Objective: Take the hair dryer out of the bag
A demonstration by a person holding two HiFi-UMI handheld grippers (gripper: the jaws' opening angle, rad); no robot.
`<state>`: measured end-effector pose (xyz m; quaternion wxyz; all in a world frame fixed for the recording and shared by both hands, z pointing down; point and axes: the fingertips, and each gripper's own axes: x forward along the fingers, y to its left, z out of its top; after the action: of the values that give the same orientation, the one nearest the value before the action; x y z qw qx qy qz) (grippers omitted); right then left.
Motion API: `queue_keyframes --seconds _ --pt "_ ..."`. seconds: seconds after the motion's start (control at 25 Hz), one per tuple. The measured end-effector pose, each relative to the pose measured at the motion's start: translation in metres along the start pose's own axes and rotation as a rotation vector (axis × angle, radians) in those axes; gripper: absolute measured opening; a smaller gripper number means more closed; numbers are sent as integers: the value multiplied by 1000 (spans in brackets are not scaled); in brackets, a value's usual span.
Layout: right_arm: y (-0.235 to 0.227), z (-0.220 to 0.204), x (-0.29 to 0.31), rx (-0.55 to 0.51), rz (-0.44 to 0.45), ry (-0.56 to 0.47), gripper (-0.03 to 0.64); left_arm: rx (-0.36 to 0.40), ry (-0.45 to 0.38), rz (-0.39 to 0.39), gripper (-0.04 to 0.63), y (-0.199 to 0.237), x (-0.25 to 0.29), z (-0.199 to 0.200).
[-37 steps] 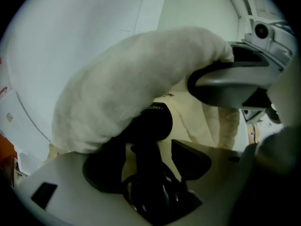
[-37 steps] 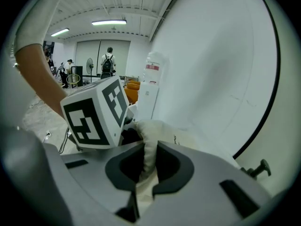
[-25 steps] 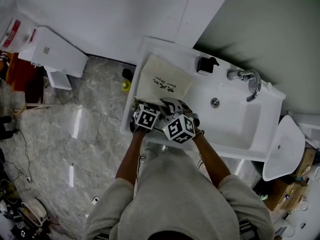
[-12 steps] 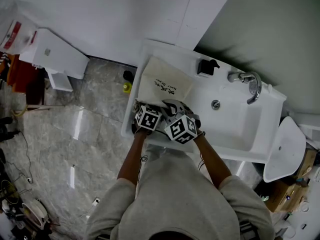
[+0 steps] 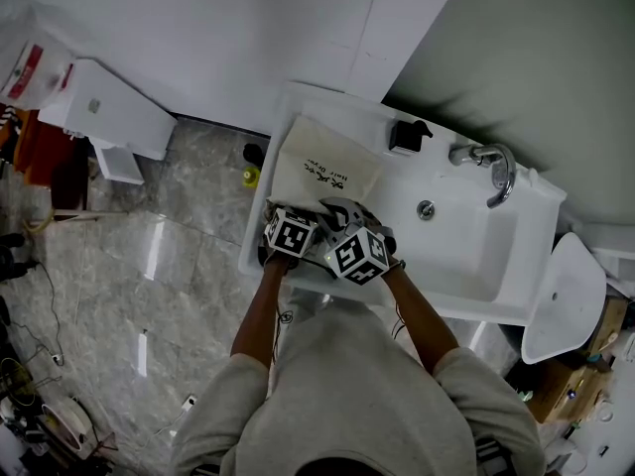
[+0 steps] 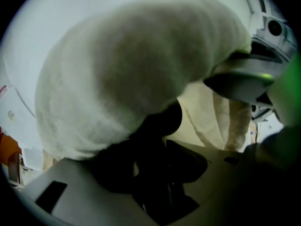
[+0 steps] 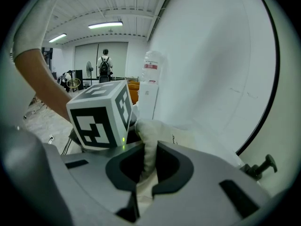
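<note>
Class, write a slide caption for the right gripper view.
Right tool shut on a fold of the cream bag.

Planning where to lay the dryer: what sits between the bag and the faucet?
A black dispenser stands between the bag and the faucet; the head view shows it.

The bag (image 5: 319, 167) at the surface's (image 5: 337, 107) left end is cream cloth, matt, with a coarse weave that looks almost fuzzy up close. The surface and sink (image 5: 466, 251) are smooth, glossy white, like glazed ceramic. The tap (image 5: 493, 164) is bright polished metal. The floor (image 5: 189, 236) is grey veined stone, polished and reflective. The shirt (image 5: 347, 395) is soft matt cloth.
</note>
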<state>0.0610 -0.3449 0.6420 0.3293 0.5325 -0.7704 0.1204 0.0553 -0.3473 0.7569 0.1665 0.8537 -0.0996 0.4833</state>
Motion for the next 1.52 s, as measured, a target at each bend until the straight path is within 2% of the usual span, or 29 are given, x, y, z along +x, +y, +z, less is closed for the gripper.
queue_keyframes --seconds 0.56,0.84,1.04,1.36,1.52 --pt "2 -4 2 -13 -10 14 14 13 -17 -6 190 -4 -24 -12" --pt "4 -6 1 -19 -10 17 14 -10 26 -6 190 -9 -45 -44" --pt "8 -9 2 -27 -2 24 14 9 55 4 191 -10 -53 -61" --pt "13 -8 1 -39 2 24 14 33 118 -28 201 -16 -53 -66" --pt "12 -7 0 -39 1 22 14 23 118 -35 211 -16 -52 -67"
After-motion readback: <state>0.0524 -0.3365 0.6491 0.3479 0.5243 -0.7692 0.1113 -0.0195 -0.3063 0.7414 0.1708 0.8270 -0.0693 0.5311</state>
